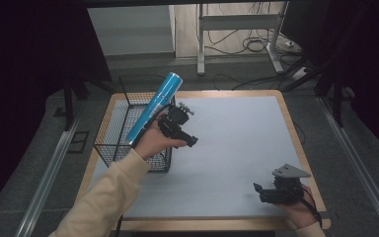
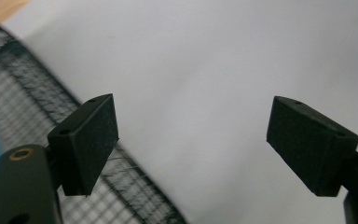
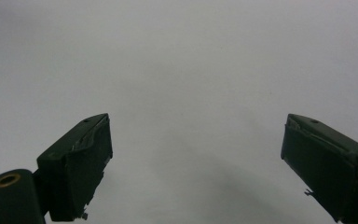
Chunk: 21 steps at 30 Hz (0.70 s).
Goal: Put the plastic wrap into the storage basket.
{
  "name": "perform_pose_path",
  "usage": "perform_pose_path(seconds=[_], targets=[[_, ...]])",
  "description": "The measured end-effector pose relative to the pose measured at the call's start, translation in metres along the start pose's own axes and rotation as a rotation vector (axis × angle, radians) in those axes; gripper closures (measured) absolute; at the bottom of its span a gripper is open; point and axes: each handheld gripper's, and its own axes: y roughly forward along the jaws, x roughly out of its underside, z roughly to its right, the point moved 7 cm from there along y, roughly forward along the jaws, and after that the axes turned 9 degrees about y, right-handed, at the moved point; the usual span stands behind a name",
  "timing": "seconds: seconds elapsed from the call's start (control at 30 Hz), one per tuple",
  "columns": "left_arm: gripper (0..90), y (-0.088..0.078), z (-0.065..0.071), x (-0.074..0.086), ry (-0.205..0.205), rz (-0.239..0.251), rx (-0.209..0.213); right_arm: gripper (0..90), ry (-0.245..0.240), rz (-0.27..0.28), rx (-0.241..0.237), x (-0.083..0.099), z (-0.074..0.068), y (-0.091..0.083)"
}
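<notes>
A blue cylindrical tube (image 1: 154,104) stands tilted in a black wire basket (image 1: 109,148) at the table's left side, its top sticking out over the rim. My left gripper (image 1: 191,140) hovers just right of the basket above the white tabletop (image 1: 237,133), apart from the tube. In the left gripper view that gripper (image 2: 192,144) is open with nothing between its pads, and the basket's mesh (image 2: 23,93) lies at the left. My right gripper (image 1: 258,190) rests near the front right corner; in the right gripper view it (image 3: 196,163) is open and empty over the white surface (image 3: 182,60).
The table has a wooden edge (image 1: 296,143) around the white surface. Beyond its far side are a desk frame (image 1: 237,22) and cables (image 1: 256,44) on the floor. Metal rails (image 1: 49,173) run along the floor on both sides.
</notes>
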Motion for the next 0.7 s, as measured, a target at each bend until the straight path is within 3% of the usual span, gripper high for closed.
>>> perform_pose_path(seconds=[0.03,0.07,0.1,0.13,0.17,0.33,0.53,0.7], targets=[[16.1,0.0,0.0,0.0,0.0,0.0,0.0,9.0,0.0,0.0,0.0,0.0,0.0,0.0],[16.1,0.003,0.012,0.003,0.013,0.012,0.021,9.0,0.0,0.0,0.001,0.0,0.0,0.0],[16.1,0.003,0.012,0.003,0.013,0.012,0.021,9.0,0.0,0.0,0.001,0.0,0.0,0.0],[16.1,0.008,0.022,0.006,0.02,0.021,0.031,9.0,-0.001,-0.001,0.001,0.0,0.0,0.0],[16.2,0.008,0.022,0.006,0.02,0.021,0.031,9.0,-0.001,-0.001,0.001,0.0,0.0,0.0],[16.3,0.024,0.048,0.021,0.047,0.031,0.076,9.0,0.001,0.002,0.003,0.0,0.001,0.0],[16.2,0.034,0.058,0.029,0.052,0.022,0.099,9.0,0.002,0.003,0.005,0.0,0.001,0.0],[16.4,0.037,0.058,0.031,0.051,0.015,0.103,9.0,-0.001,0.01,0.007,-0.001,0.001,-0.001]])
